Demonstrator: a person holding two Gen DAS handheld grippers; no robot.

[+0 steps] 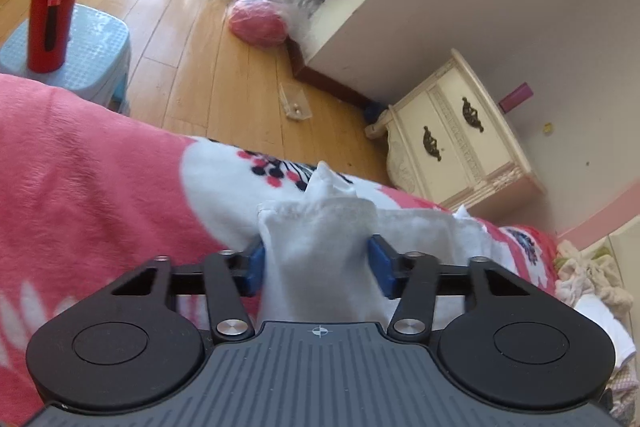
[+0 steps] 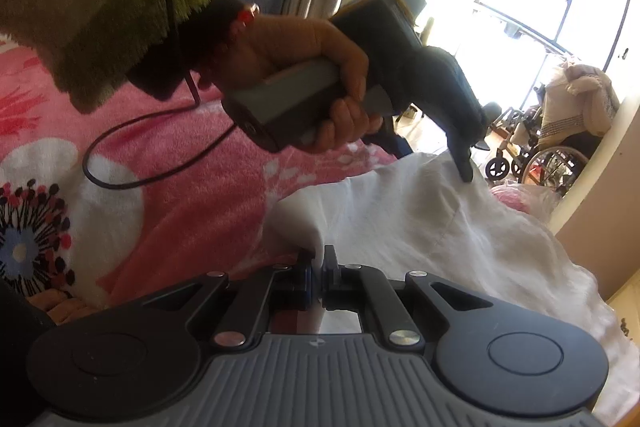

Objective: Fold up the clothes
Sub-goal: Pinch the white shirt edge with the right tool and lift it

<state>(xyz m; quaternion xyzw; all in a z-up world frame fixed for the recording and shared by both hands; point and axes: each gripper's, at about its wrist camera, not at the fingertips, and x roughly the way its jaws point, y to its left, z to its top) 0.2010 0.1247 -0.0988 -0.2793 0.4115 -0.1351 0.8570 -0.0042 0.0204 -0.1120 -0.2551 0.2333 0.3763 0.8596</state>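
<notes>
A: Where was the white garment (image 2: 420, 219)?
B: It lay on the pink floral blanket (image 1: 88, 155) on the bed, one end bunched up.
A: And the left gripper (image 1: 318, 259)?
B: Its blue fingers (image 1: 378, 255) were partly closed, gripping a thick fold.
A: The right gripper (image 2: 318, 277)?
B: Nearly shut, pinching a thin edge of the same garment.

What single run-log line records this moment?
left gripper: shut on white garment | right gripper: shut on white garment | surface: pink blanket
</notes>
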